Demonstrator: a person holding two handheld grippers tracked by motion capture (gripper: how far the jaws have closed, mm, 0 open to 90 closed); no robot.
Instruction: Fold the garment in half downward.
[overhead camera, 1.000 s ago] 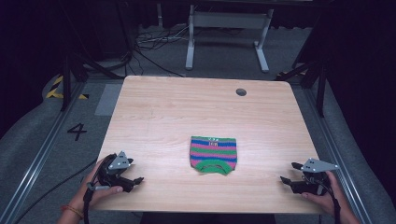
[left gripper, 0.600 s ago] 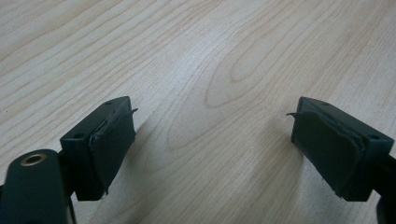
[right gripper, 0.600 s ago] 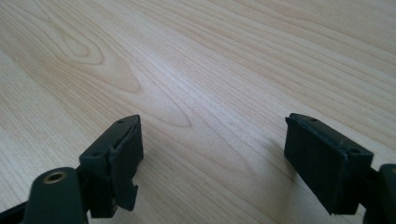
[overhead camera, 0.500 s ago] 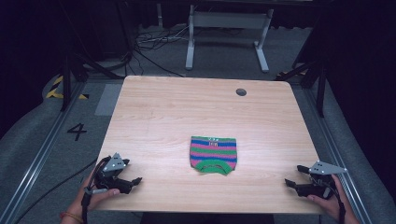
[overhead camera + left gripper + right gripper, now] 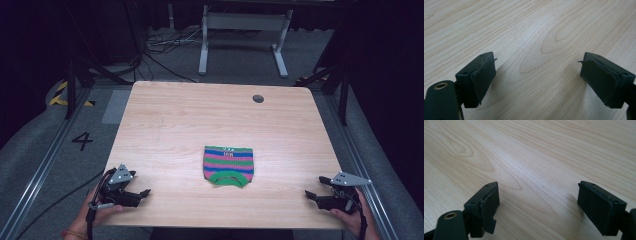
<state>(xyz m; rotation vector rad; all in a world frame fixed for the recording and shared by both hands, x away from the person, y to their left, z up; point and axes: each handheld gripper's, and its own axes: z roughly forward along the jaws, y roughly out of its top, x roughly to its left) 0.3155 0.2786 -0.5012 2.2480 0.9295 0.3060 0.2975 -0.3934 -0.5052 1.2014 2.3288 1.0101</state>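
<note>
left gripper (image 5: 141, 194) sits at the near left corner of the bench (image 5: 170, 125), jaws wide apart with nothing but bare wood between them, and they've just been opening a touch more. it has slid a little closer to the person's edge than a second ago. in the middle, the striped knitted piece (image 5: 228, 165) lies flat and folded, green edge toward the person, well apart from both grippers, same spot as before. over on the right, right gripper (image 5: 311, 196) has drawn back toward the near right corner, jaws also just been spreading, empty and wide. reads like both hands backing off: the folding looks finished, or a fresh reach is coming.
</note>
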